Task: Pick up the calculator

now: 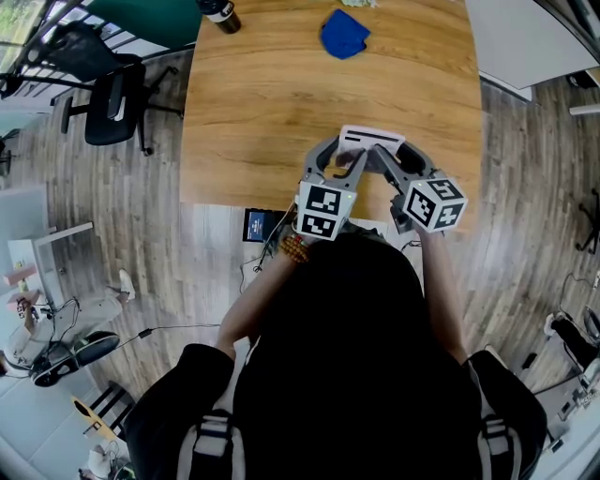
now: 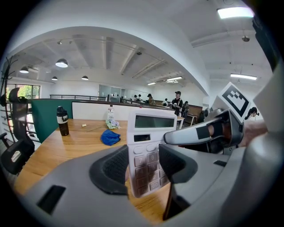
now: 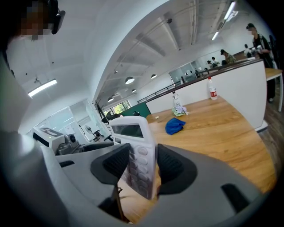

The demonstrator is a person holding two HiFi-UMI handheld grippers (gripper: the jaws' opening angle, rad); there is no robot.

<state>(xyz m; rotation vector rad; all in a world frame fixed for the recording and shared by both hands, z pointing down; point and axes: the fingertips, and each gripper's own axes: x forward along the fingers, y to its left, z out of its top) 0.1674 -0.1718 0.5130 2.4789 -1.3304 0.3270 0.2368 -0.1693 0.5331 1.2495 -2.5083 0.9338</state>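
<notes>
Left gripper (image 2: 144, 165) and right gripper (image 3: 143, 165) are both clamping the calculator (image 2: 151, 122), their pads pressing on its lower, keypad half. It is standing nearly upright, screen on top, over the near edge of the table (image 1: 262, 103). Farther back, a cloth (image 1: 344, 33) and a bottle (image 1: 220, 14) are sitting on the wood, well apart from it.

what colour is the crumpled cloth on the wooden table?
Blue. The crumpled blue cloth shows best in the head view.
</notes>
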